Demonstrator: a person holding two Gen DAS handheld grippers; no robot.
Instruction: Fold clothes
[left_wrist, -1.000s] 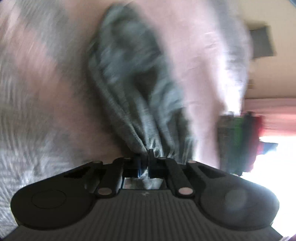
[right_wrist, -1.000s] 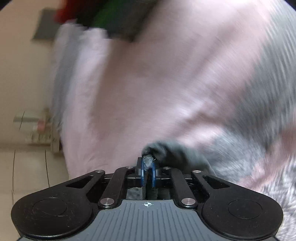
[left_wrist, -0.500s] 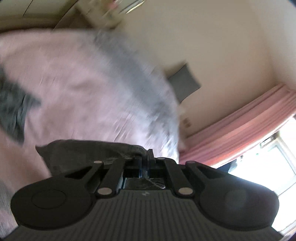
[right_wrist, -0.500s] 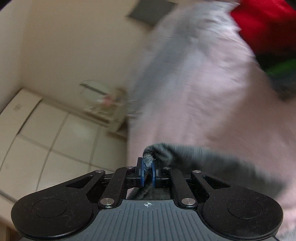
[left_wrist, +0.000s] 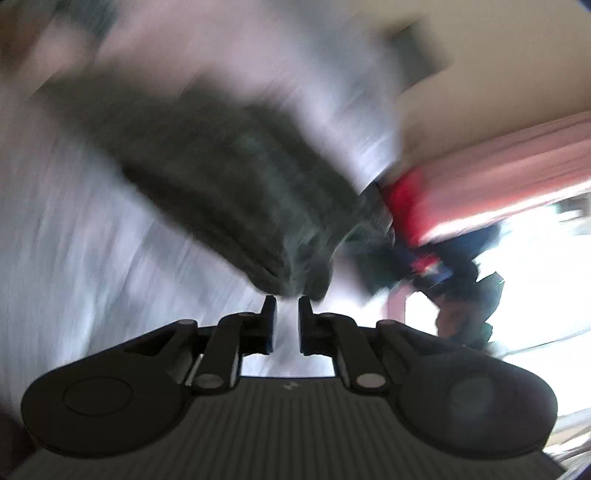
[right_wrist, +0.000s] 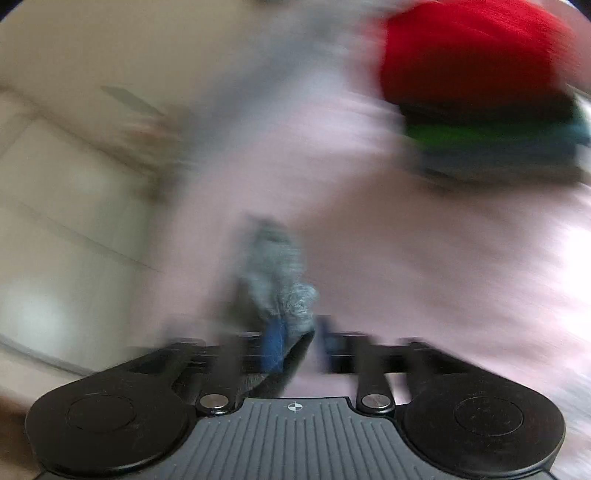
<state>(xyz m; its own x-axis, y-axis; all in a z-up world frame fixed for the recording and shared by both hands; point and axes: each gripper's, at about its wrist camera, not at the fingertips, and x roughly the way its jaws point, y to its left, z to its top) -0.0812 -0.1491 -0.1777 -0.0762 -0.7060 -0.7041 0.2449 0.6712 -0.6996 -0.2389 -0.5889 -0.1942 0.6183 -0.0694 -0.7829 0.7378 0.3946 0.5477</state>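
Pink bedding is filling both views, heavily smeared by motion, with a cream wall beyond it and a pink curtain by a bright window. We are working over this wide soft surface, presumably because it gives room to lay a garment flat.

Our left gripper is showing its jaws spread, a clear gap between them; the grey garment is lying just ahead of the tips, seemingly not gripped. Our right gripper is too blurred to read, so we cannot tell whether it is pinching the grey cloth bunched at its jaws.

A stack of clothes, red on top, is sitting off to the right on the bedding, well apart from the garment. We are judging that the open pink stretch between them leaves space for folding, while the bed's edge toward the wall is bounding us on the far side.
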